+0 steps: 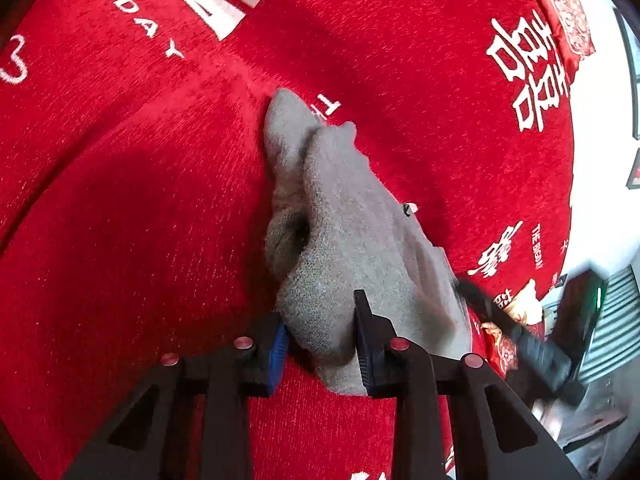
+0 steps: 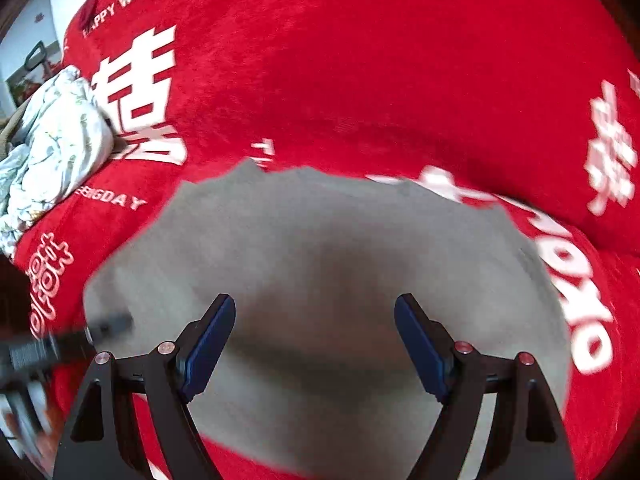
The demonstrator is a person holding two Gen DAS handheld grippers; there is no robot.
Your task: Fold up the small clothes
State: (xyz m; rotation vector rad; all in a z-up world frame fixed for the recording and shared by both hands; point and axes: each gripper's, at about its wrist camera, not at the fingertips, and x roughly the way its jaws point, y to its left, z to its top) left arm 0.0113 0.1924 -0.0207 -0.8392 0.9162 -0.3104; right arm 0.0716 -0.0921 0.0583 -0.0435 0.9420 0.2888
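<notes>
A small grey knitted garment [image 1: 344, 216] lies crumpled on the red blanket [image 1: 120, 200]. My left gripper [image 1: 322, 340] is shut on its near bunched end, and the cloth fills the narrow gap between the blue pads. In the right wrist view the same grey garment [image 2: 320, 240] spreads wide and blurred under my right gripper [image 2: 316, 340]. The right gripper's jaws stand wide open above the cloth with nothing pinched between them. The right gripper's black body [image 1: 532, 344] shows blurred at the garment's right edge in the left wrist view.
The red blanket [image 2: 360, 80] with white lettering covers the whole surface. A pale floral cloth [image 2: 52, 140] is heaped at its left edge. A red patterned cushion [image 1: 568, 12] lies at the far right, where the blanket ends near a white wall.
</notes>
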